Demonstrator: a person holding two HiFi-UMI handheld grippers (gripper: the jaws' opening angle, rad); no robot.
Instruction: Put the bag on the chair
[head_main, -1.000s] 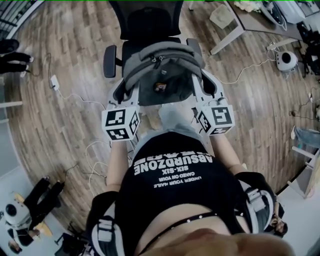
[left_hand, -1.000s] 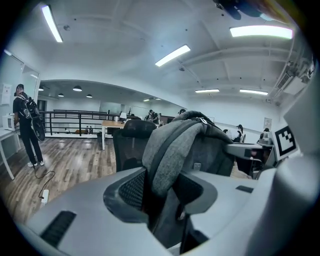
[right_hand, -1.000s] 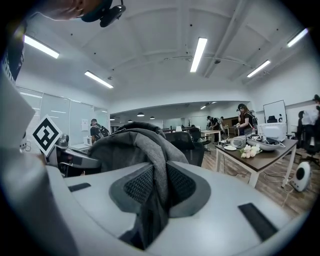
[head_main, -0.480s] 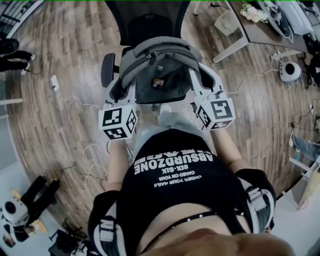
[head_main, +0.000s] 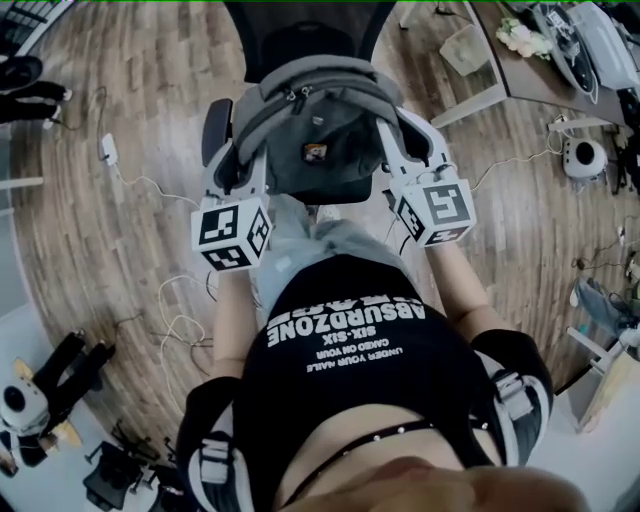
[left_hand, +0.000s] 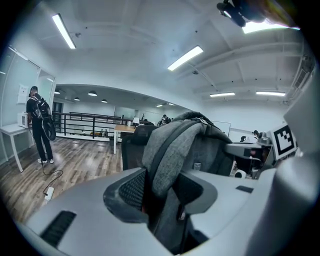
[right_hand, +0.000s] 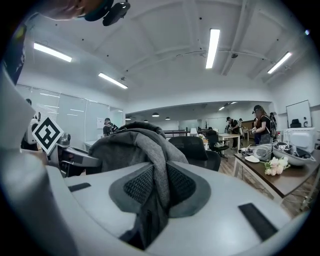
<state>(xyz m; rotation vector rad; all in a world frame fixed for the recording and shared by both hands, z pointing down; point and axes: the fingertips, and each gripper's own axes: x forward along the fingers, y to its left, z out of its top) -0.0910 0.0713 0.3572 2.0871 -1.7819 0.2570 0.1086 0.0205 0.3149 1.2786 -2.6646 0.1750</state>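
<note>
**Moved up-frame toward chair over the last second: both grippers and the backpack between them**

Item 1. White hand-held left gripper (head_main: 243, 165) (left_hand: 161, 192), black-and-white marker cube at rear. Jaws held moderately apart, clamped on a thick fold of grey fabric backpack (head_main: 315, 125) (left_hand: 175, 150). Dark mesh pads (left_hand: 131, 190) pressing the fold from both sides. Grip on the backpack's left flank.

Item 2. White hand-held right gripper (head_main: 402, 145) (right_hand: 159, 186), matching marker cube. Jaws set narrower, pinched on a thinner fold of the same backpack (right_hand: 135, 145). Grip on the opposite flank.

Item 3. Backpack, as above. Spanned between the two grippers, zip uppermost, small orange badge on the dark front panel. Positioned over the seat of black mesh-backed office chair (head_main: 300, 40) (left_hand: 131, 147) (right_hand: 197, 150) and hiding most of it. Backrest just beyond the backpack; left armrest just beside the left gripper. Resting on the seat or held clear of it: cannot tell.

Item 4. Surroundings. Brown wood-plank floor (head_main: 120, 250), white cable (head_main: 150, 185) trailing across it left of the chair. Pale desk with white flowers (head_main: 522, 40) (right_hand: 276, 167) to the right, well apart from the chair. Standing person in dark clothes (left_hand: 40, 125) far off in the left gripper view.
</note>
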